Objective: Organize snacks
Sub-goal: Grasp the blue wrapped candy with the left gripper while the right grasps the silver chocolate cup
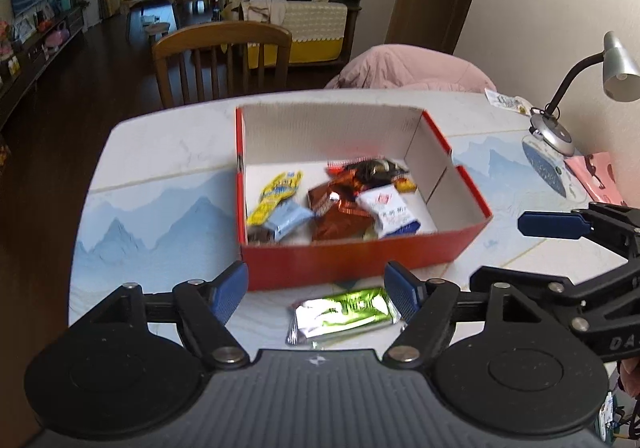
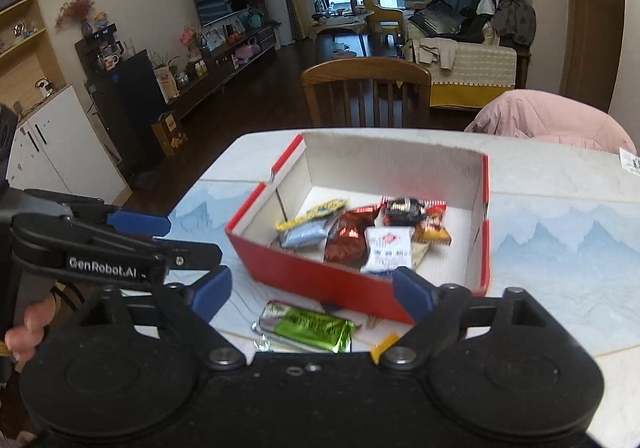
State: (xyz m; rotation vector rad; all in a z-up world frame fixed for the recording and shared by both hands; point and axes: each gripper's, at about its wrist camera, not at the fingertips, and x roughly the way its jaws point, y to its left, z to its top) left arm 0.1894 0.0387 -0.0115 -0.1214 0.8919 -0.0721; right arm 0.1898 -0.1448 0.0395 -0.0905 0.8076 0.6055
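A red cardboard box (image 1: 352,260) (image 2: 304,276) with white inside stands on the table. In it lie several snack packets: a yellow one (image 1: 276,192), a blue-grey one (image 1: 288,220), a brown one (image 1: 340,212) (image 2: 346,244) and a white one (image 1: 390,212) (image 2: 388,250). A green foil packet (image 1: 344,314) (image 2: 308,328) lies flat on the table just in front of the box. My left gripper (image 1: 318,290) is open above it, pads not touching it. My right gripper (image 2: 312,292) is open over the same packet and the box's near wall. A small yellow wrapper (image 2: 384,346) lies beside it.
A desk lamp (image 1: 616,64) and a pink sheet (image 1: 600,176) sit at the table's right. A wooden chair (image 1: 224,56) (image 2: 368,88) and a pink garment (image 1: 408,68) are behind the table. A person's fingers (image 2: 24,332) hold the left gripper's handle.
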